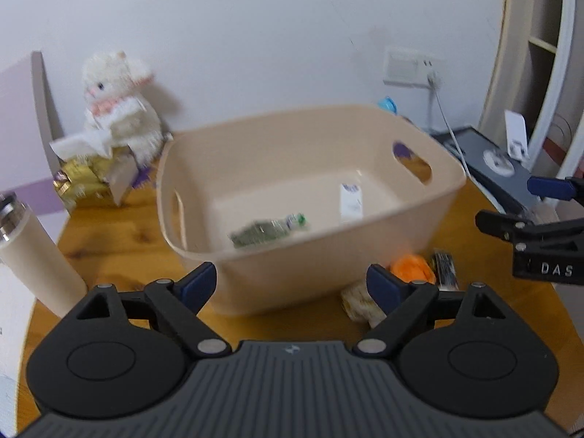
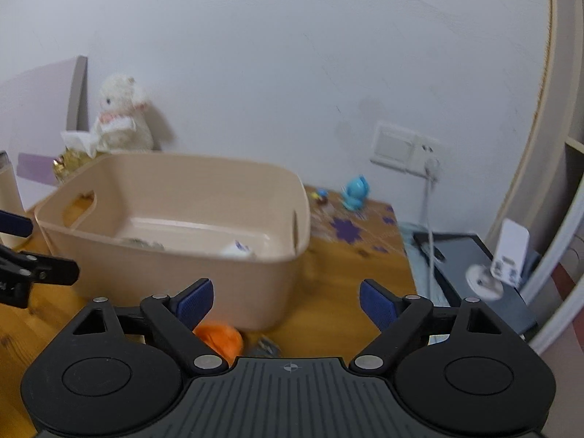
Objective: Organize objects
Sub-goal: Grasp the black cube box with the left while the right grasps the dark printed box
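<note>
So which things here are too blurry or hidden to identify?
- Green-capped item in the beige bin: motion blur in the left wrist view, label unreadable.
- Orange object: half hidden behind the right gripper in its own view.
- Pale lump: partly behind the left gripper, blurred.

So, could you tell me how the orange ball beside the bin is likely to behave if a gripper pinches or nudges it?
The orange ball looks rounded, so a nudge would probably roll it along the wooden table. Its surface seems soft and fuzzy, so it likely squashes a little and grips well. It sits close to the bin, which might stop it.
</note>
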The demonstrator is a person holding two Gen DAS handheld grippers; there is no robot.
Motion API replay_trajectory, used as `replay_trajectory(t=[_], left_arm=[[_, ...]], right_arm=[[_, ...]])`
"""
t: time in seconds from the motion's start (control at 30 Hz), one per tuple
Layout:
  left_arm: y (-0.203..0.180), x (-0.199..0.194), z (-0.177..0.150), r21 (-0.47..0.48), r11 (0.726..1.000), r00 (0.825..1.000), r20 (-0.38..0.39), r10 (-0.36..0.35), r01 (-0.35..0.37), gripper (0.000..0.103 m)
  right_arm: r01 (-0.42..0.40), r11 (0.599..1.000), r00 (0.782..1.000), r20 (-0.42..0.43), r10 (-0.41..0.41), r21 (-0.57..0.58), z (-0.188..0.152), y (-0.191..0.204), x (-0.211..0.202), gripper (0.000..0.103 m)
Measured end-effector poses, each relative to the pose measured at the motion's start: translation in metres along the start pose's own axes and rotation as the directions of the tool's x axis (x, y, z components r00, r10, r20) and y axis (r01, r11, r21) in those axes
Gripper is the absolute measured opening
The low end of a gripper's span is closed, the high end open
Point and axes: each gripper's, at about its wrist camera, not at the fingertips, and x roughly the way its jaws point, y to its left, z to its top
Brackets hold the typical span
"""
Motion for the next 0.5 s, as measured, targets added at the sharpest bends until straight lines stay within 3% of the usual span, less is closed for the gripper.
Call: replay_trajectory(t=[0.5], left_arm=[[-0.028,0.037,-0.043,0.039,0.995,0.988,-0.133,-0.082,0.088,0.090]], right_arm=[[-0.010,1.000,0.993,-0.120,0.007,-0.022,-0.039,0.006,0.037,0.089]])
